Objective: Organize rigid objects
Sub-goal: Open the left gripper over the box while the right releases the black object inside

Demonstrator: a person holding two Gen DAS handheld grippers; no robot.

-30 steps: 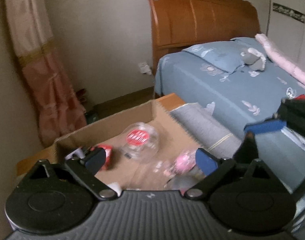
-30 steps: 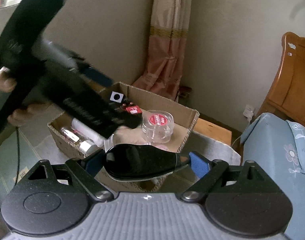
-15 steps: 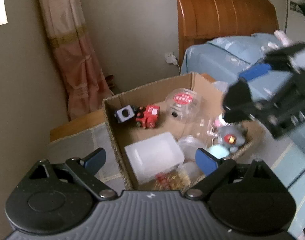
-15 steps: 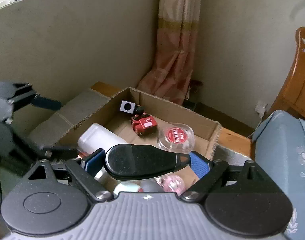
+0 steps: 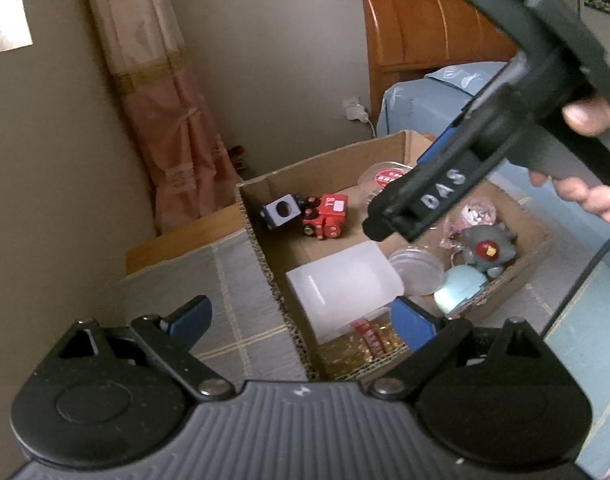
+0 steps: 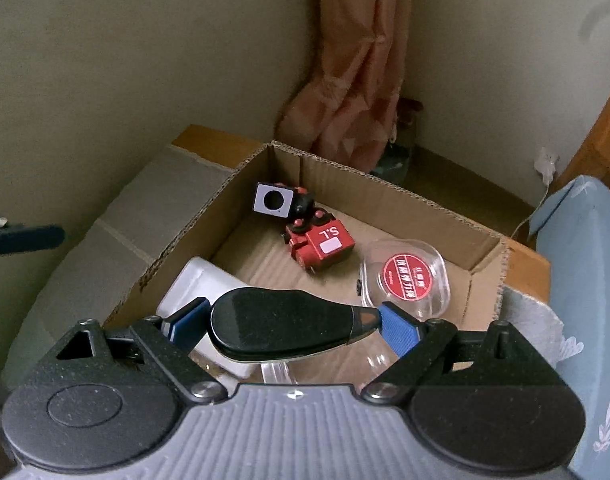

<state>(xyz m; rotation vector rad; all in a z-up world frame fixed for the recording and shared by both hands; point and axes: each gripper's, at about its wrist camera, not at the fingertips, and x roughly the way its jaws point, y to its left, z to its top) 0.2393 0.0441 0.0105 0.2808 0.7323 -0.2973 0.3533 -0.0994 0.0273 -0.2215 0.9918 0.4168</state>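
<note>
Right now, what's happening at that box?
A person is sorting small items into a cardboard box with two handheld grippers. The right gripper is shut on a flat black object and hangs over the box, not yet released. The left gripper is open and empty at the box's near edge. Already inside: a red toy train, a clear round case with a red label, a white container and a grey toy figure.

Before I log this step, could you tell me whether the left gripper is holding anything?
No, the left gripper is open with nothing between its fingers.
</note>
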